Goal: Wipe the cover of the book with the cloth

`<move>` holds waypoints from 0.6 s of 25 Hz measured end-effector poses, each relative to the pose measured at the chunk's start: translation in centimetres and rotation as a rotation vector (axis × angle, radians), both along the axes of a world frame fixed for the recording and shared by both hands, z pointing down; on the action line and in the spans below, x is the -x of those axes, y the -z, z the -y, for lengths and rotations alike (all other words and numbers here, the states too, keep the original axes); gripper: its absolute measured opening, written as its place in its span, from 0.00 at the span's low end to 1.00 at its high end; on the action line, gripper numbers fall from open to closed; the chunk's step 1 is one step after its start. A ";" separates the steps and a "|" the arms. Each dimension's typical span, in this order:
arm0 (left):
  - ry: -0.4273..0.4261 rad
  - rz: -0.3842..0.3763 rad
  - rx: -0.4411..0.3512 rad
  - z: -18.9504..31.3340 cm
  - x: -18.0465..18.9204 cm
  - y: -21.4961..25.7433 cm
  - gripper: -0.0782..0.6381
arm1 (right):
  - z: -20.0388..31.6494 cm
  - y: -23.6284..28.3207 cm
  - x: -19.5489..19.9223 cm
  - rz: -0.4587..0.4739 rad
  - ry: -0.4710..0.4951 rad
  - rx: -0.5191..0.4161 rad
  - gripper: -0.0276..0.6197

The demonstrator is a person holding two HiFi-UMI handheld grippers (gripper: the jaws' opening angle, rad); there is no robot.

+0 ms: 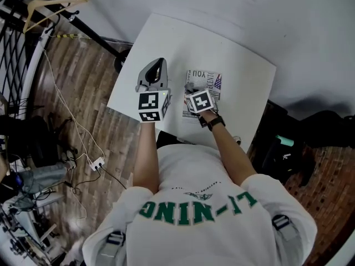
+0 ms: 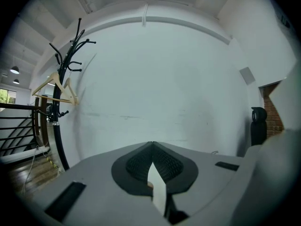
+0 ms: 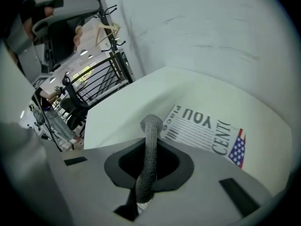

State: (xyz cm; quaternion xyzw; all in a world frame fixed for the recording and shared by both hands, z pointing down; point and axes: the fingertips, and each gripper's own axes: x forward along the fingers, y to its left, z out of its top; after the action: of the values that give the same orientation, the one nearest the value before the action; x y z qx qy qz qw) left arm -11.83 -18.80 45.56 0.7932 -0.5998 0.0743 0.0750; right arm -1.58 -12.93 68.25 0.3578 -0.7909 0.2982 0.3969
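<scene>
Grey knit cloth [image 3: 149, 147] — rolled, near flat printed book [image 3: 203, 128].

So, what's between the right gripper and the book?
Only the cloth: pinched by the right gripper, it pokes out toward the book on the table. The right gripper view shows it.

"YOU", "CENT" on book cover [image 3: 207, 128]; "LI-NING" on shirt [image 1: 199, 215]

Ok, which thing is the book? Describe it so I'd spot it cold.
On the white table, look just ahead of the right gripper, which holds a grey cloth. The book lies flat there, the only printed thing: white cover, black lettering, a stars-and-stripes flag.
</scene>
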 end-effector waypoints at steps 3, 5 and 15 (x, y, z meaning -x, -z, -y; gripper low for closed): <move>0.038 0.008 0.012 -0.8 1.6 -0.5 0.12 | -0.8 -1.0 2.3 -0.021 0.066 0.012 0.10; 0.050 0.011 0.010 -1.0 2.4 -0.3 0.12 | -1.1 -1.3 2.6 -0.033 0.077 0.015 0.10; -0.045 0.005 -0.009 -0.4 -1.8 0.6 0.12 | -1.8 -1.1 -6.9 -0.058 -0.098 0.012 0.10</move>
State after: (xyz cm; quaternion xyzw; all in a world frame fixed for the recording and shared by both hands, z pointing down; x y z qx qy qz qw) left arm -10.04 -18.38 44.95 0.8067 -0.5822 0.0752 0.0683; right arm 5.36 -11.16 69.37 0.4022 -0.7587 0.3115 0.4069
